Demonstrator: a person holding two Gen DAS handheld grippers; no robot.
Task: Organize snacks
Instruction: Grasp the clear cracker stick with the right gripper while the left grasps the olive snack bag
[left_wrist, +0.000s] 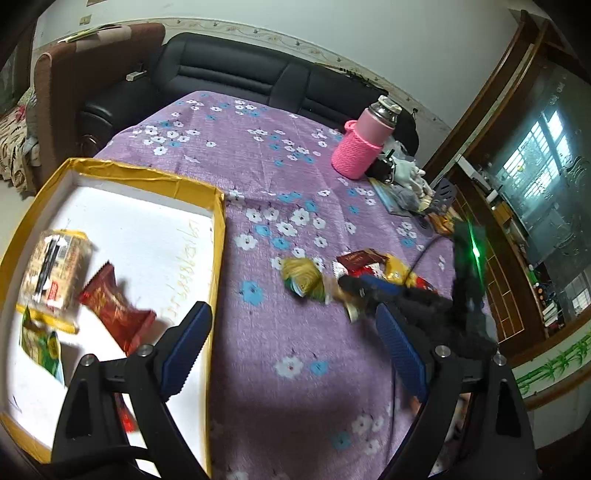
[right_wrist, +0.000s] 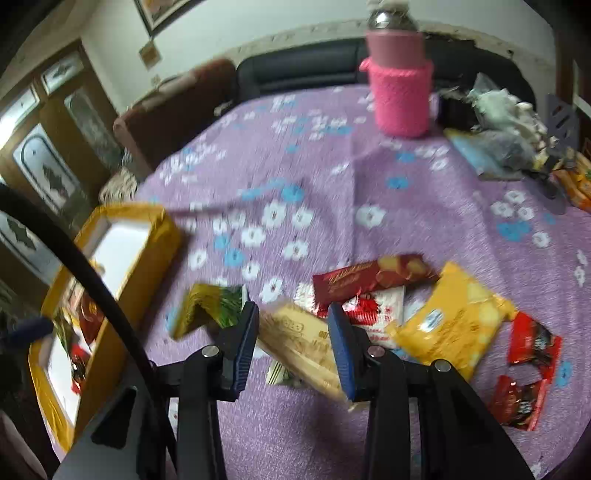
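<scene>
A yellow-rimmed box (left_wrist: 219, 236) with a white floor lies on the purple flowered tablecloth at the left. It holds a tan biscuit pack (left_wrist: 55, 267), a red packet (left_wrist: 116, 308) and a green-yellow packet (left_wrist: 40, 341). My left gripper (left_wrist: 295, 332) is open and empty, beside the box's right wall. My right gripper (right_wrist: 291, 332) has its jaws around a beige wafer pack (right_wrist: 306, 347) and shows in the left wrist view (left_wrist: 369, 295). Around it lie a green-yellow packet (right_wrist: 210, 306), a dark red bar (right_wrist: 373, 277), a yellow bag (right_wrist: 454, 325) and red packets (right_wrist: 532, 343).
A pink bottle in a knitted sleeve (left_wrist: 364, 142) stands at the far side of the table. A pile of bags and clutter (right_wrist: 506, 129) sits at the far right. A black sofa (left_wrist: 236, 74) and a brown chair (left_wrist: 74, 92) stand behind the table.
</scene>
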